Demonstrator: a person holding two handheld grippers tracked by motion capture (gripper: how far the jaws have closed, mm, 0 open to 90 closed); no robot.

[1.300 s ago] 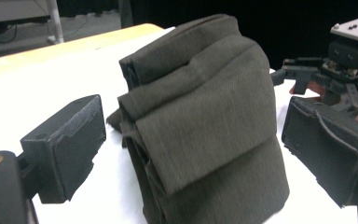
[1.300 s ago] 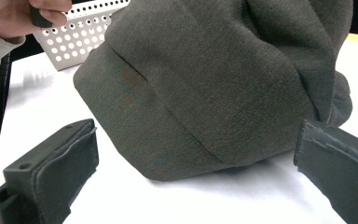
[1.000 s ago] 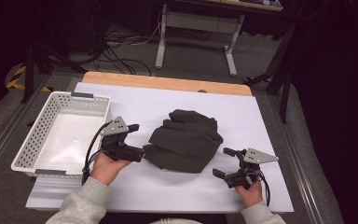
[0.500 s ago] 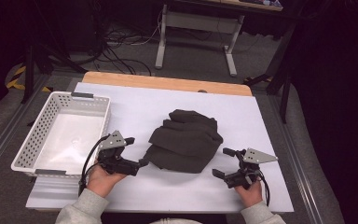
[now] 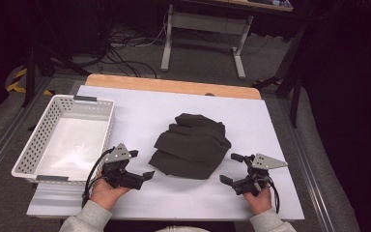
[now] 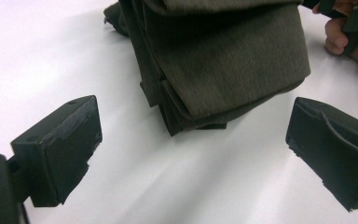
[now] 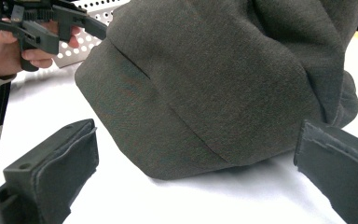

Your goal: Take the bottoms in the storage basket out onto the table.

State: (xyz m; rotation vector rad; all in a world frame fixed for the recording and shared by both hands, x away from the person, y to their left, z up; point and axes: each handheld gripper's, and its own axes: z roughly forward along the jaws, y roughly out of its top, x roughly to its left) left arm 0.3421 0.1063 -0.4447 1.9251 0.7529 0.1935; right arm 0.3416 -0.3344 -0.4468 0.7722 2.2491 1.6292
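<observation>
A folded dark olive garment [image 5: 192, 145] lies in a heap at the middle of the white table top [image 5: 140, 111]. My left gripper [image 5: 141, 165] rests on the table just left of its near corner, open, jaws spread and empty. The garment's folded corner [image 6: 205, 84] lies a short way ahead of those jaws. My right gripper [image 5: 232, 167] sits at the garment's right near edge, open and empty. The cloth [image 7: 223, 79] bulges between and beyond its two jaws, untouched.
A white perforated basket [image 5: 43, 140], empty, stands at the table's left. A wooden strip [image 5: 174, 87] runs along the far edge. Beyond it are a desk's legs and cables on the floor. The other hand with its gripper [image 7: 32, 25] appears past the garment.
My left gripper has drawn back toward the person and away from the garment's left edge, coming down near the front of the table. The right gripper has barely moved.
</observation>
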